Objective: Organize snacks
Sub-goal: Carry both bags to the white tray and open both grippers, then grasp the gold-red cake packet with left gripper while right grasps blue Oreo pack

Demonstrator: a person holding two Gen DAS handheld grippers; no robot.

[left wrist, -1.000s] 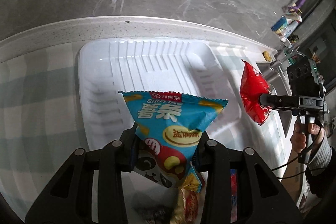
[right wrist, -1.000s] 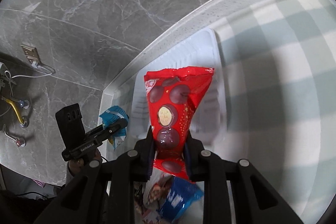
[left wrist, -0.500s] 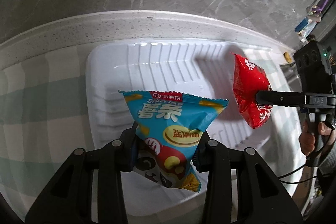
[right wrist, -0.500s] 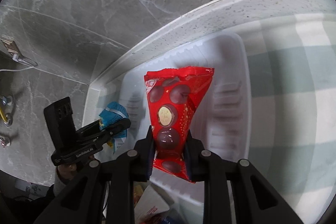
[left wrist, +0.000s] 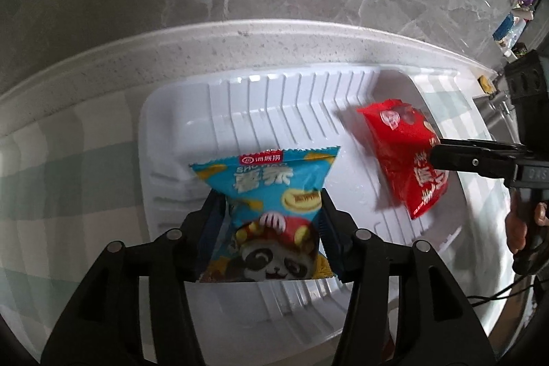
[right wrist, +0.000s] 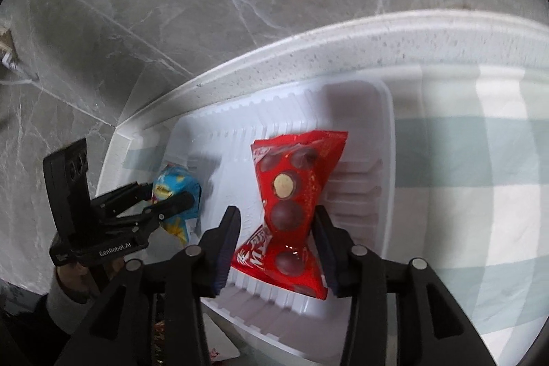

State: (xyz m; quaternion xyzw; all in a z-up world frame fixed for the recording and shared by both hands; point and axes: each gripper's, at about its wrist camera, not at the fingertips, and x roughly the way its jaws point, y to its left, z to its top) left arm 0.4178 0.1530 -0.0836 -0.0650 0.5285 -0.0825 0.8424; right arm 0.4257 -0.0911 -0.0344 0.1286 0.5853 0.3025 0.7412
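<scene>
A blue snack bag (left wrist: pixel 267 180) with a panda on it stands between the fingers of my left gripper (left wrist: pixel 271 198), low over the white ribbed tray (left wrist: pixel 274 98). These jaws are opening, and the bag still touches both pads. My right gripper (right wrist: pixel 276 215) is opening too. A red bag of chocolate balls (right wrist: pixel 295 174) lies in the tray (right wrist: pixel 377 180) between its fingers, with a gap showing at the left pad. The left wrist view shows the red bag (left wrist: pixel 398 143) and the right gripper (left wrist: pixel 446 156) from the side. The right wrist view shows the left gripper (right wrist: pixel 161 194) around the blue bag (right wrist: pixel 176 184).
The tray rests on a green-and-white checked cloth (left wrist: pixel 68 177) beside a speckled white counter edge (left wrist: pixel 240 43), with a grey marble wall behind. A person's hand (left wrist: pixel 525 225) grips the right tool. Small items (left wrist: pixel 511 26) stand far right.
Both grippers moved in over the tray and lower. The right jaws parted and the red bag dropped onto the tray. The left jaws widened a little and the blue bag puffed out.
</scene>
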